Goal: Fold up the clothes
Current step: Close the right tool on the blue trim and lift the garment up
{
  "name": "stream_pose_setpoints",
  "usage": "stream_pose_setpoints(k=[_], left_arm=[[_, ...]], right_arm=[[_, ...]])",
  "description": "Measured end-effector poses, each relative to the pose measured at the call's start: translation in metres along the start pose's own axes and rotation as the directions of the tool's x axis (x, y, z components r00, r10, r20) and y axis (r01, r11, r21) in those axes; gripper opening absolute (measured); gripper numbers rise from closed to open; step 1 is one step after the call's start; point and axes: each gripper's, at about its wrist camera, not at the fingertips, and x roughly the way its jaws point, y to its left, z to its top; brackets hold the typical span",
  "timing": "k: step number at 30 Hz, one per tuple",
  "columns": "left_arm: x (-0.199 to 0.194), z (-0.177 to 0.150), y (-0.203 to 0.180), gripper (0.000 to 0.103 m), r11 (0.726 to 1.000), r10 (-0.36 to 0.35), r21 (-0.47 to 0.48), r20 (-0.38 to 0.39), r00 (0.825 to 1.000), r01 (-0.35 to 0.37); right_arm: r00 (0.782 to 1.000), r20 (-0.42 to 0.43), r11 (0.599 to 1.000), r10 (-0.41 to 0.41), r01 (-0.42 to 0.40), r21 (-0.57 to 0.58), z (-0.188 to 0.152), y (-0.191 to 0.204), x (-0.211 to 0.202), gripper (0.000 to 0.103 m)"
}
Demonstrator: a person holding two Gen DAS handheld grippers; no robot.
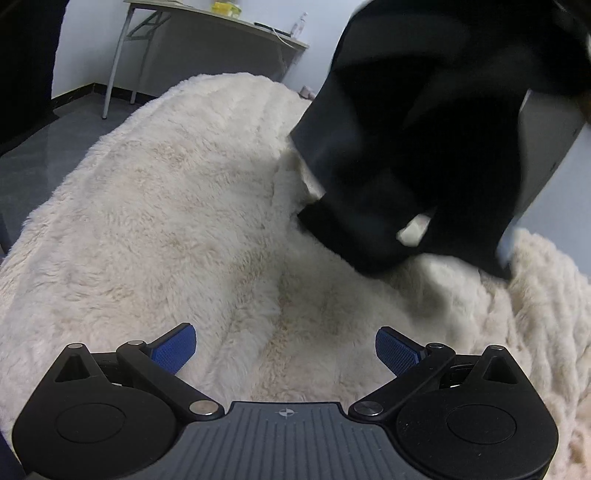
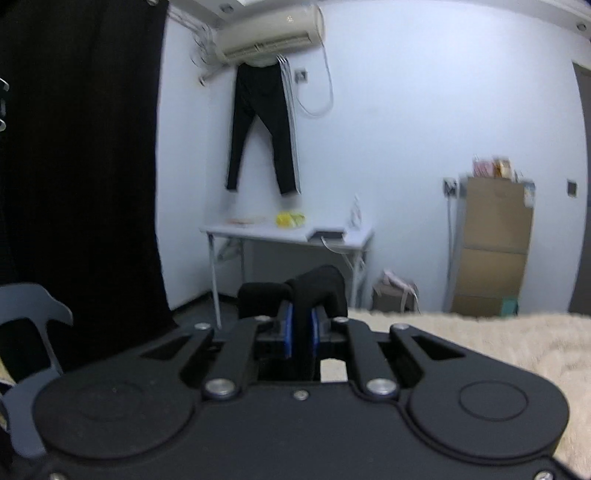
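Note:
A black garment [image 1: 417, 147] hangs in the air at the upper right of the left wrist view, blurred, its lower edge brushing the cream fluffy blanket [image 1: 177, 206]. My left gripper [image 1: 286, 349] hovers open over the blanket, short of the garment, with nothing between its blue pads [image 1: 177, 347]. In the right wrist view my right gripper [image 2: 301, 325] is raised and nearly level, its blue pads pinched on a fold of the black garment [image 2: 314, 286], which bunches over the fingertips.
A grey folding table [image 2: 288, 232] with yellow items stands against the white wall, black trousers [image 2: 262, 125] hanging above it under an air conditioner [image 2: 269, 33]. Cardboard boxes [image 2: 491, 243] stand at the right. A black curtain [image 2: 77, 155] and a grey chair [image 2: 29, 314] are at the left.

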Motion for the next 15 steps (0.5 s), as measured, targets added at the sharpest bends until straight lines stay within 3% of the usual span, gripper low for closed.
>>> stream_pose_setpoints(k=[1, 2, 3, 4, 6, 7, 8, 12, 14, 15], left_arm=[[-0.003, 0.002, 0.001, 0.103, 1.000, 0.002, -0.004, 0.015, 1.000, -0.002], [-0.006, 0.004, 0.002, 0.103, 1.000, 0.007, -0.005, 0.033, 0.999, -0.007], [-0.010, 0.005, 0.003, 0.103, 1.000, 0.017, -0.003, 0.056, 0.998, -0.017], [-0.013, 0.007, 0.004, 0.103, 1.000, 0.027, 0.000, 0.079, 0.997, -0.027], [-0.014, 0.008, 0.007, 0.103, 0.999, 0.045, 0.010, 0.084, 0.996, -0.046], [-0.011, 0.008, 0.009, 0.103, 0.998, 0.059, 0.015, 0.069, 0.996, -0.060], [-0.010, 0.008, 0.010, 0.103, 0.998, 0.060, 0.009, 0.062, 0.996, -0.061], [-0.005, 0.011, 0.023, 0.103, 0.997, 0.043, -0.062, 0.038, 0.998, -0.041], [-0.002, 0.012, 0.027, 0.103, 0.997, 0.038, -0.075, 0.033, 0.999, -0.036], [-0.002, 0.012, 0.028, 0.103, 0.996, 0.038, -0.076, 0.032, 0.999, -0.035]], right_arm=[[0.997, -0.072, 1.000, -0.024, 0.024, -0.004, -0.023, -0.002, 0.019, 0.018], [0.992, -0.123, 0.999, -0.041, 0.039, -0.012, -0.039, -0.005, 0.032, 0.028], [0.966, -0.250, 0.997, -0.068, 0.060, -0.039, -0.074, -0.007, 0.060, 0.040], [0.932, -0.352, 0.996, -0.082, 0.065, -0.058, -0.104, -0.006, 0.081, 0.040], [0.893, -0.436, 0.993, -0.109, 0.084, -0.077, -0.139, -0.001, 0.099, 0.037], [0.887, -0.443, 0.991, -0.130, 0.101, -0.089, -0.152, 0.003, 0.101, 0.037], [0.891, -0.433, 0.990, -0.138, 0.108, -0.094, -0.156, 0.006, 0.101, 0.041], [0.945, -0.299, 0.985, -0.129, 0.088, -0.148, -0.137, 0.028, 0.095, 0.064], [0.961, -0.258, 0.979, -0.099, 0.047, -0.200, -0.124, 0.041, 0.101, 0.069], [0.965, -0.249, 0.975, -0.078, 0.021, -0.223, -0.118, 0.045, 0.108, 0.077]])
